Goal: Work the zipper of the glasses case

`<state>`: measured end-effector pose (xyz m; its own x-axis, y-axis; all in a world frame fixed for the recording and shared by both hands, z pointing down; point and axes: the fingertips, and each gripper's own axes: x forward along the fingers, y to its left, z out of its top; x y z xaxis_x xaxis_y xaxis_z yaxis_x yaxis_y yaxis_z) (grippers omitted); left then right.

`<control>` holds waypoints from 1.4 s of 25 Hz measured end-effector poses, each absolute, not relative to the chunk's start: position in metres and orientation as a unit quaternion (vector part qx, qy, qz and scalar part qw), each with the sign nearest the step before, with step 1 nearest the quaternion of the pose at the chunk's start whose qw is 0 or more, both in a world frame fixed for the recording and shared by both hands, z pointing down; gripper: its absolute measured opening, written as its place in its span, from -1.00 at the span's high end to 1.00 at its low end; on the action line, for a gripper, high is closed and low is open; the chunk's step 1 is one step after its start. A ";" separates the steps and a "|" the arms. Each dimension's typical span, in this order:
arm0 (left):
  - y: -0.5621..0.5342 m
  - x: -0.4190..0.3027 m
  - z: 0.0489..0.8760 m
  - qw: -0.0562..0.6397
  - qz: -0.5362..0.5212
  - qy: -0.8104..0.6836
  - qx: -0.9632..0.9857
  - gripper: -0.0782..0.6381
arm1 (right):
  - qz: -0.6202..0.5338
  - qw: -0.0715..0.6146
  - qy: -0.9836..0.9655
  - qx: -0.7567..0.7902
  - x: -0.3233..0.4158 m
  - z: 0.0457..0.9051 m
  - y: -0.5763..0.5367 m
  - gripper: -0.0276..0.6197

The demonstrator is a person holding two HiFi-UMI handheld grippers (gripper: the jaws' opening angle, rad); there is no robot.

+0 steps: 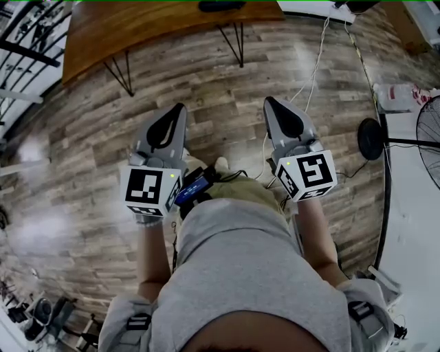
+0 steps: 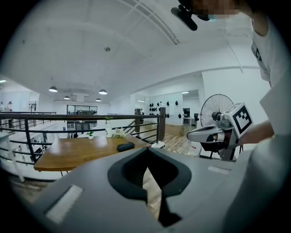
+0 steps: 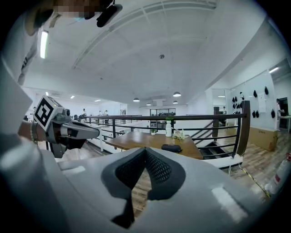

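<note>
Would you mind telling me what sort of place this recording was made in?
Probably an upper level of an open-plan office or showroom: a black railing, a wooden table on plank flooring, and a pedestal fan.

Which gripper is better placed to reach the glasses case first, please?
Neither clearly: left gripper and right gripper, both shut and empty, sit abreast, with the glasses case far ahead between them.

glossy wood-plank floor, smooth wooden table.

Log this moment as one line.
left gripper: shut, empty | right gripper: shut, empty | glasses case: on table, untouched | zipper work: not started
</note>
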<state>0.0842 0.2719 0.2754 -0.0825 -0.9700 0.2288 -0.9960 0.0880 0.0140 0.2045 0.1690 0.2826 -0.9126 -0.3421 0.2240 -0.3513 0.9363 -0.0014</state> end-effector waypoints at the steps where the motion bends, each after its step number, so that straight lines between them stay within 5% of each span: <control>1: 0.271 0.084 0.275 0.091 0.069 -0.733 0.671 0.73 | 0.027 0.108 -0.978 0.179 0.205 0.282 0.168 0.91; 5: 0.270 0.085 0.277 0.096 0.071 -0.737 0.665 0.76 | 0.044 0.097 -0.977 0.183 0.207 0.282 0.165 0.90; 9: 0.264 0.084 0.280 0.105 0.072 -0.740 0.661 0.43 | 0.049 0.093 -0.979 0.177 0.205 0.282 0.163 0.65; 35: 0.164 0.030 0.276 0.082 0.096 -0.708 0.695 0.42 | 0.070 0.096 -0.968 0.220 0.175 0.295 0.083 0.64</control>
